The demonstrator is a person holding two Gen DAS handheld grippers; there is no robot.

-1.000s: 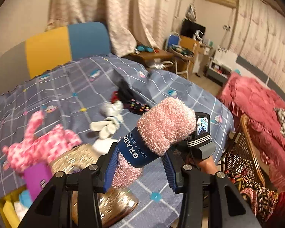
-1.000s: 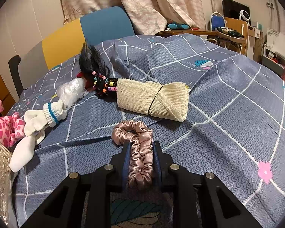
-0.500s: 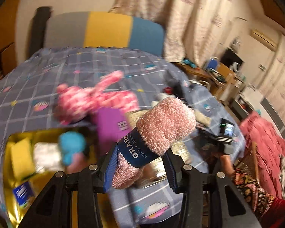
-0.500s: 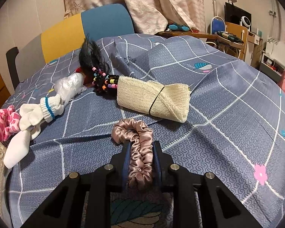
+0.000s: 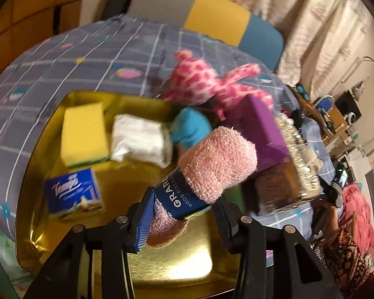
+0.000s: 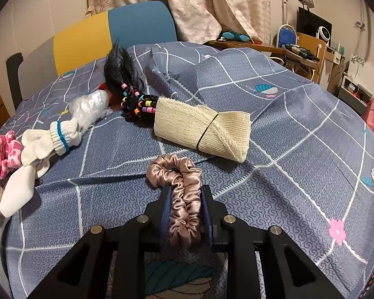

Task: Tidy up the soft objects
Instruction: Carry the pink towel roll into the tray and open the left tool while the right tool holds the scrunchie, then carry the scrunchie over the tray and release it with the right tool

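While we are clamping the rolled pink fluffy cloth with its blue paper band (image 5: 207, 172) in the partly closed left gripper (image 5: 183, 218), its long axis is running forward from the jaws, and the gold tray (image 5: 167, 259) is lying directly beneath; the right gripper (image 6: 186, 210) is pinching the satin scrunchie (image 6: 182, 194) nearly shut.

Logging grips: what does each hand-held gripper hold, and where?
Left: pink cloth roll, by its blue-banded lower end. Right: satin scrunchie, across its near end.

Curtains (image 6: 194, 5), colour-block headboard (image 6: 112, 35)
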